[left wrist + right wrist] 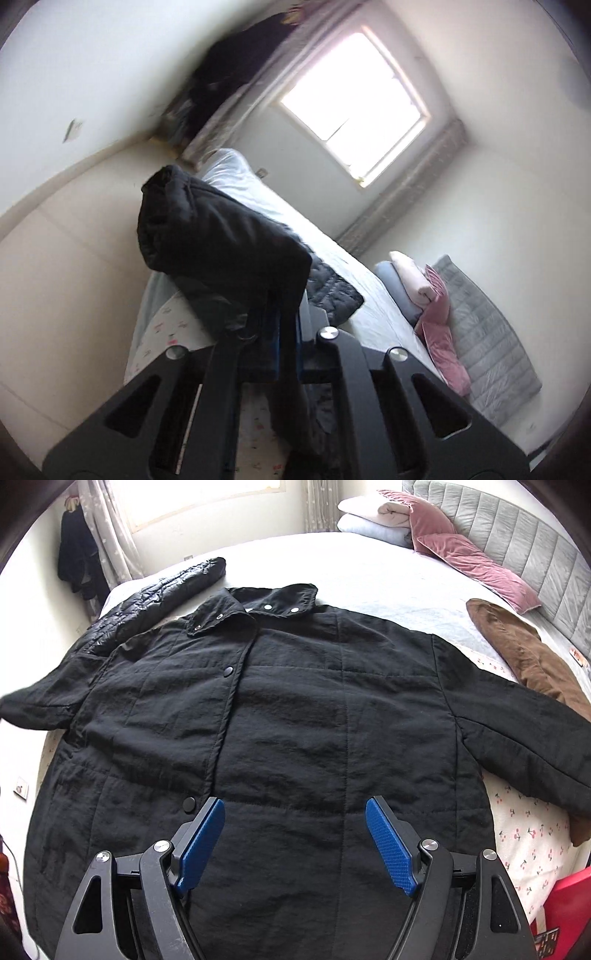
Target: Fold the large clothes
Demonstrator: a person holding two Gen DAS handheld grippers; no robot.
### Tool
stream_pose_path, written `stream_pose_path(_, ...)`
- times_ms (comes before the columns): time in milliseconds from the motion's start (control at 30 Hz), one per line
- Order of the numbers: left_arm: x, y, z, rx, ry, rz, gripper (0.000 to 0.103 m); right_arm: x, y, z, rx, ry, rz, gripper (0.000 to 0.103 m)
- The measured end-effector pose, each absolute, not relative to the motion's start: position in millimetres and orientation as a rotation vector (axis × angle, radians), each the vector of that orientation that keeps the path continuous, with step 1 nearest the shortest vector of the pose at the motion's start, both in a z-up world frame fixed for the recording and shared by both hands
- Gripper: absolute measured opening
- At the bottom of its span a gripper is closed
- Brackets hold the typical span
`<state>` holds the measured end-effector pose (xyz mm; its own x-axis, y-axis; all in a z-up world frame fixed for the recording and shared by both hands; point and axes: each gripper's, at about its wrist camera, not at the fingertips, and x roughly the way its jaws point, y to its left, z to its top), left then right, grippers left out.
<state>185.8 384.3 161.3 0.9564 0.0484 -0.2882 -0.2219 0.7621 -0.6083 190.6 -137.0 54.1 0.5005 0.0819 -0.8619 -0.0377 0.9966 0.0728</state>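
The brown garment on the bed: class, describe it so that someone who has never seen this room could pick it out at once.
Start at the grey padded headboard and its two pink velvet cushions. Just below them on the bed, beside the spread black jacket, lies the brown garment. It is the only brown, suede-like thing there; its neighbours are black or pink.
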Motion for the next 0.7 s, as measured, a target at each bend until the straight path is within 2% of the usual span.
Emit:
stream_pose_path(200,220,275,232,-0.395,0.282,-0.121,0.006,192,-136,53,0.061,1.042,0.086,0.080)
stream_pose_path(300,235,210,238,-0.273,0.358,-0.295,0.006,193,-137,55,0.070,1.035,0.087,0.080)
stream_pose_path(400,249,144,219,-0.117,0.573,-0.581,0.011,194,-139,57,0.082,1.027,0.089,0.080)
stream_pose_path(433,245,130,210,-0.071,0.611,-0.621,0.015,195,-140,58,0.086,1.025,0.092,0.080)
stream_pose_path(500,237,118,199,0.021,0.616,-0.641,0.034,196,-144,59,0.096,1.019,0.092,0.080)
stream_pose_path(533,237,120,196,0.028,0.609,-0.627,0.047,196,-146,59,0.103,1.015,0.089,0.080)
stream_pose_path(567,237,132,195,0.010,0.603,-0.613,0.051,197,-148,59,0.112,1.012,0.088,0.080)
stream_pose_path(700,263,196,177,-0.081,0.688,-0.478,0.051,205,-159,57,0.153,1.021,0.075,0.080)
